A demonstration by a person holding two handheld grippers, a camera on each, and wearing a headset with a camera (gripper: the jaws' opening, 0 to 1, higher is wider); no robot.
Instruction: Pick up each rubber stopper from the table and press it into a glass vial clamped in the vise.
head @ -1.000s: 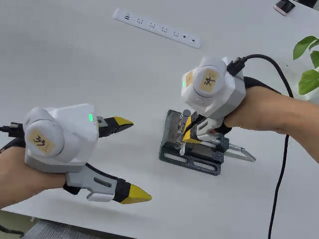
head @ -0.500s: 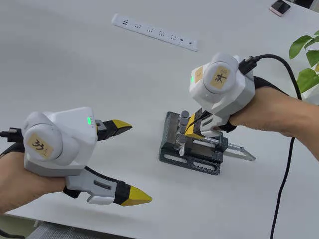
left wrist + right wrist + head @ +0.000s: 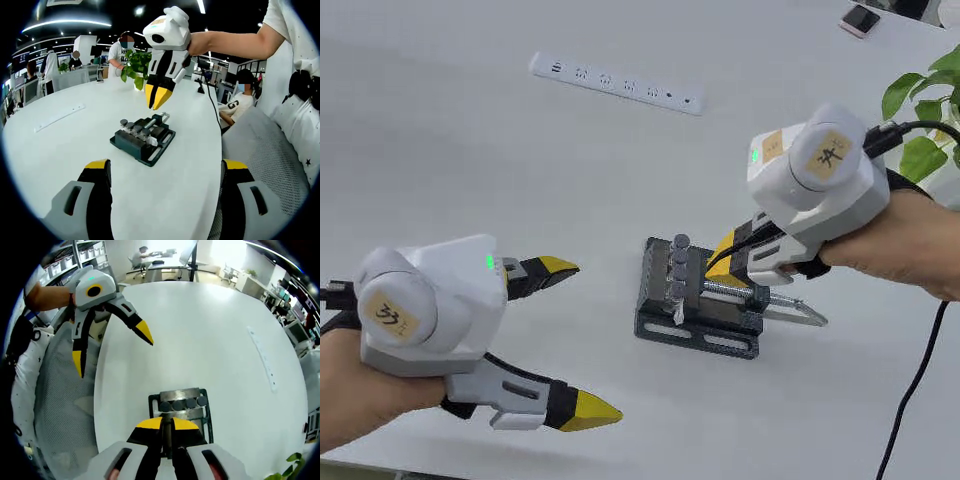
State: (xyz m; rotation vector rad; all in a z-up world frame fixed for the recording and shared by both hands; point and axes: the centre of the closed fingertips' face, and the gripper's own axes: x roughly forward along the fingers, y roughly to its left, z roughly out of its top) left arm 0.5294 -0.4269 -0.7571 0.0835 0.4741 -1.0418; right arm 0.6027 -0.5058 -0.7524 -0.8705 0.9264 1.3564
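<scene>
- Four small clear glass vials [image 3: 676,290] stand in a row, clamped upright in a dark metal bench vise [image 3: 695,335].
- Each vial mouth carries a grey round rubber stopper [image 3: 176,404]. All four read as capped in the head view and in both gripper views.
- The vise sits on the white round bench [image 3: 470,170], well apart from the long white power strip [image 3: 617,82] at the far side. A green leafy plant [image 3: 920,110] stands at the bench edge on the right.
- Right claw [image 3: 725,258]: yellow tips drawn nearly together with nothing between them. The left gripper view shows it raised above the vise, clear of the vials.
- Left claw [image 3: 585,338]: jaws spread wide and empty, held near the front left of the bench, well apart from the vise.
- Progress, as a judgement: with every clamped vial stoppered, the pressing work looks finished or very near it.
- Open item: whether each stopper is pushed fully home cannot be told from these views. A seating check may be all that is left.
</scene>
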